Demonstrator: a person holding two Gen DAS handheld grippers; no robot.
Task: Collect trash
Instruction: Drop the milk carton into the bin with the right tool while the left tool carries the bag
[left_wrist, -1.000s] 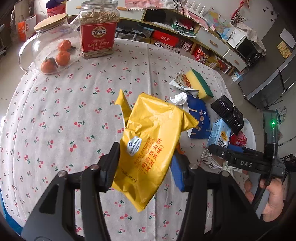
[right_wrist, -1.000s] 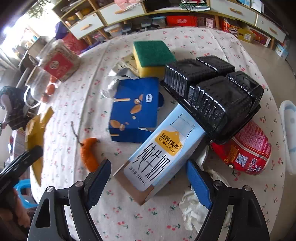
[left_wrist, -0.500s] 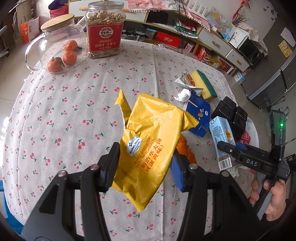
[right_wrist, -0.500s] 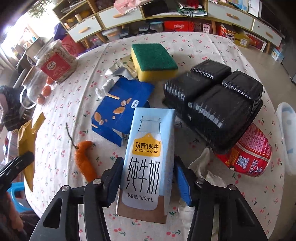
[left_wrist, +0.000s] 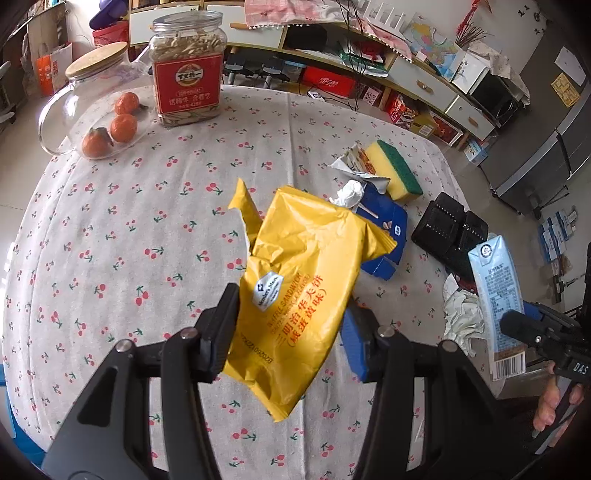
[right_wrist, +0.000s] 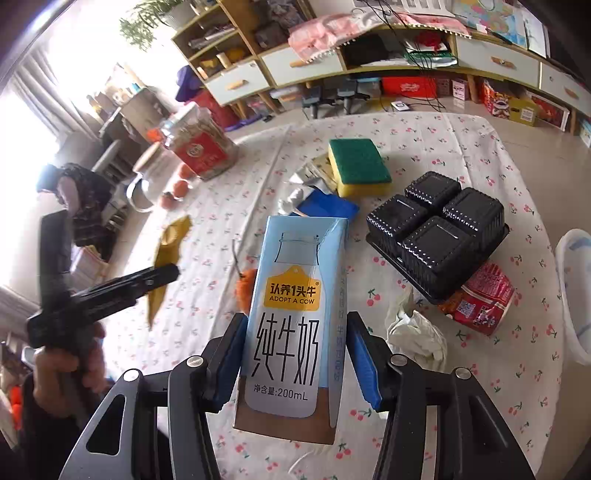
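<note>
My left gripper (left_wrist: 291, 325) is shut on a crumpled yellow snack wrapper (left_wrist: 303, 280) and holds it above the cherry-print tablecloth (left_wrist: 140, 206). My right gripper (right_wrist: 295, 354) is shut on a light blue 200 mL milk carton (right_wrist: 295, 306) and holds it upright above the table. The carton (left_wrist: 496, 302) also shows at the right of the left wrist view. On the table lie a blue carton (right_wrist: 327, 206), a black plastic tray (right_wrist: 437, 229), a red cup lid (right_wrist: 480, 299), a crumpled white tissue (right_wrist: 413, 328) and a silver wrapper (left_wrist: 354, 162).
A yellow-green sponge (left_wrist: 393, 170), a nut jar (left_wrist: 186, 70) and a glass jug with oranges (left_wrist: 96, 107) stand further back. An orange carrot piece (right_wrist: 245, 286) lies behind the carton. A white bin rim (right_wrist: 574, 291) is at the table's right edge.
My right gripper has closed on the milk carton, stood it upright and lifted it off the table. The left gripper keeps the yellow wrapper, slightly higher.
</note>
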